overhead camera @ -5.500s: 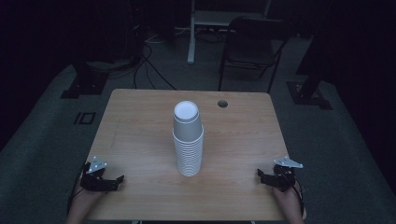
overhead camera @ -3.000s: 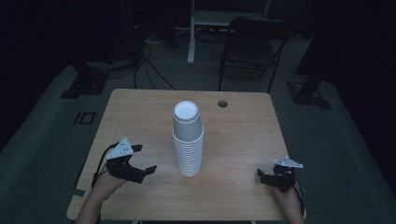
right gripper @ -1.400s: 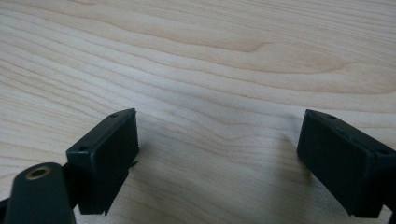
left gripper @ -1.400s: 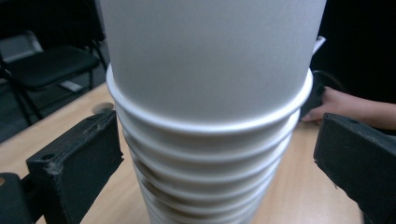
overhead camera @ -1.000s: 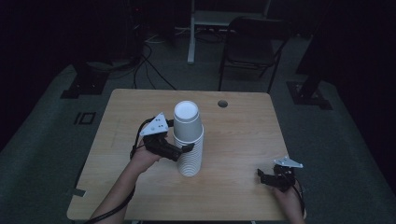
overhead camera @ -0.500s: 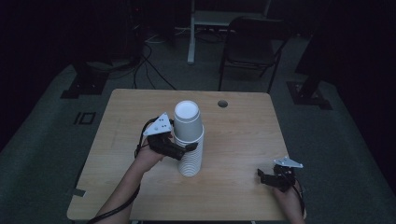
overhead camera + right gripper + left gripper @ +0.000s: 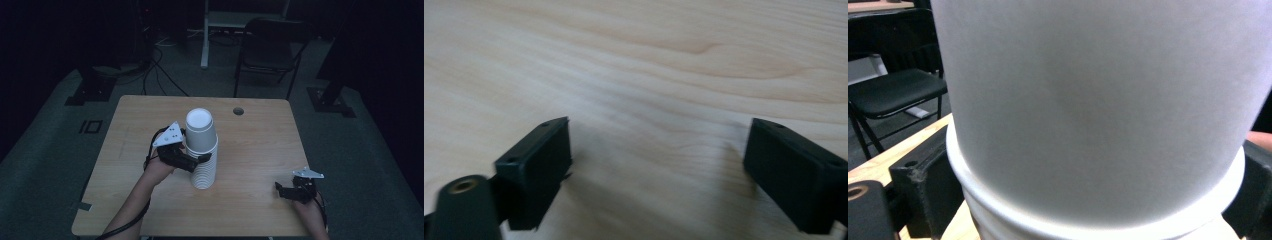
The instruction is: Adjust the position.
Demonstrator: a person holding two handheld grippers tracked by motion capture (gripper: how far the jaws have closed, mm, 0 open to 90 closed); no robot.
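Cups first: from the high view, a tall stack of white paper cups [image 7: 202,150] stands upside down roughly mid-table [image 7: 260,150], and the top cup [image 7: 200,129] looks like it sits a bit raised over the ribbed run of rims below. The left gripper [image 7: 192,161] is right up against the stack's left side, its black jaws reaching around the cups about halfway up, grey plate on top. The right gripper [image 7: 285,191] sits low near the front right corner of the table, well apart from the stack. Behind the table there's a dark chair [image 7: 267,55] and some cables on the floor.

Left gripper view is pretty much all cup: the white wall of the top cup [image 7: 1098,100] up close, its rim sitting over the next rim down, with a black jaw at each side touching the stack. So it's pinching the cups.

Right gripper view looks at bare wood grain [image 7: 649,65]. The jaws are spread wide, have just been opening a bit further, and there's nothing between them.
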